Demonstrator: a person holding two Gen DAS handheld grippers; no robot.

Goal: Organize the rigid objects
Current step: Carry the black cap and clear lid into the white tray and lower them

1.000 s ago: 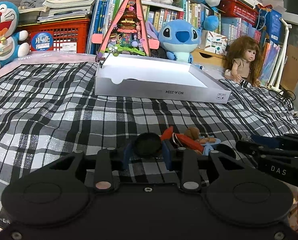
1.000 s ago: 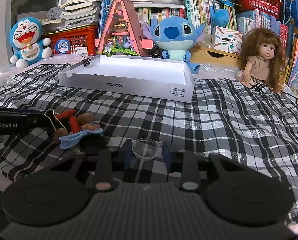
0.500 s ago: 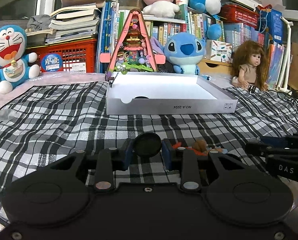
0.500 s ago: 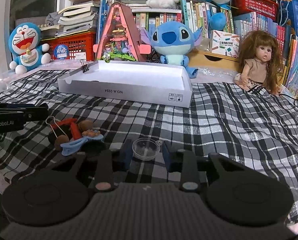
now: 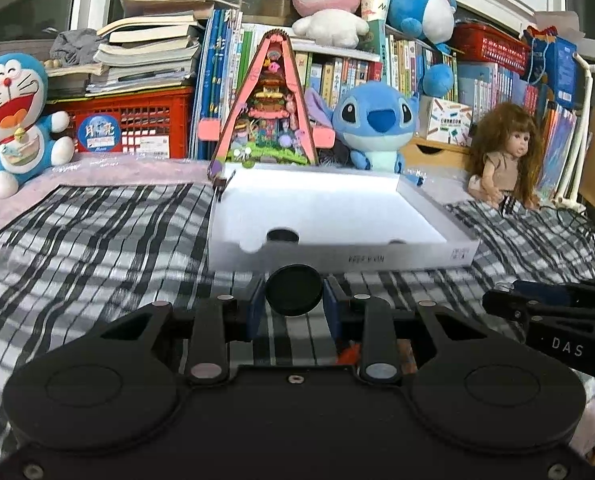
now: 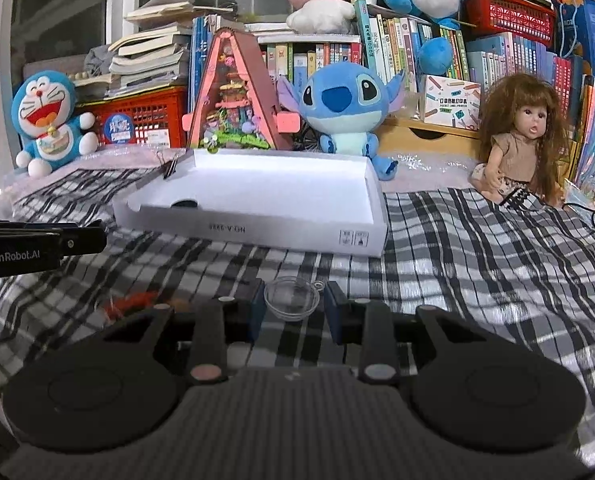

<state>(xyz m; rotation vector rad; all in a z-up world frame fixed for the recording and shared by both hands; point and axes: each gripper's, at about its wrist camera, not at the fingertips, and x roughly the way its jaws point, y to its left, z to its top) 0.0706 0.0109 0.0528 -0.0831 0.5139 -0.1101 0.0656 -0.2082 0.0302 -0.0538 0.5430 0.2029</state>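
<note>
My left gripper [image 5: 293, 300] is shut on a round black cap [image 5: 294, 289], held above the plaid cloth just in front of the white shallow box [image 5: 337, 256]. My right gripper [image 6: 293, 306] is shut on a clear plastic dome [image 6: 292, 298], also lifted off the cloth. The white box [image 6: 257, 232] lies ahead of both, open at the top, with one dark round piece [image 5: 283, 235] inside near its front wall. A small heap of red and brown toy pieces [image 6: 131, 302] lies on the cloth low between the two grippers, mostly hidden behind my right gripper's body.
A binder clip [image 6: 171, 168] is clipped on the box's far left corner. Behind the box stand a pink triangular toy house [image 5: 271, 108], a blue plush [image 5: 375, 120], a doll [image 6: 521, 140], a Doraemon plush [image 5: 13, 116] and shelves of books. The other gripper's arm [image 5: 553, 320] reaches in at the right.
Both grippers have risen off the cloth with their pieces and come closer to the white box. The toy heap has dropped low, almost out of sight.
</note>
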